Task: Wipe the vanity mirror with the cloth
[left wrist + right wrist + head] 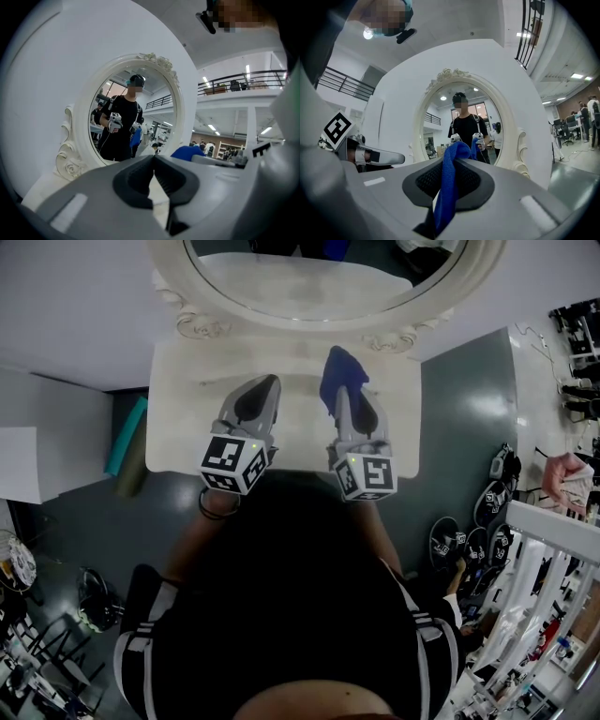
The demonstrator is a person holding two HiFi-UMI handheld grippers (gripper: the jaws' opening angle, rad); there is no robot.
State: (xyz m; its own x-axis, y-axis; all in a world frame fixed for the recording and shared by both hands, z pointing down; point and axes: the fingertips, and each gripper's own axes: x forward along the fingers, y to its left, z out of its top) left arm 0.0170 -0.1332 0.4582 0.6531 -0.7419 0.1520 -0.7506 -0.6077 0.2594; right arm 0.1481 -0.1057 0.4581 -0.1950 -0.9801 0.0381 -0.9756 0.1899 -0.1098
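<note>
Standing at a white vanity table (pixel 183 418), a person in a black top holds both grippers out over its top, side by side and pointing at the oval mirror (pixel 319 282) that rises from the back edge. The left gripper (pixel 153 158) hangs left of centre, nearer the front edge than the back. Its dark pads meet at the tips, leaving only a thin slit lower down through which the pale tabletop shows, and nothing sits between them. The right gripper (pixel 451 161) is right of centre, level with its partner and a little apart from it. Its jaws are clamped on the blue cloth (pixel 446 187): the fabric is squeezed into a narrow band between the pads, bunches up in a soft lump above the tips, and trails down behind them. From above, the cloth juts forward past the jaw tips toward the carved frame at the mirror's foot, and it is not against the glass. The glass reflects the person holding both grippers.
</note>
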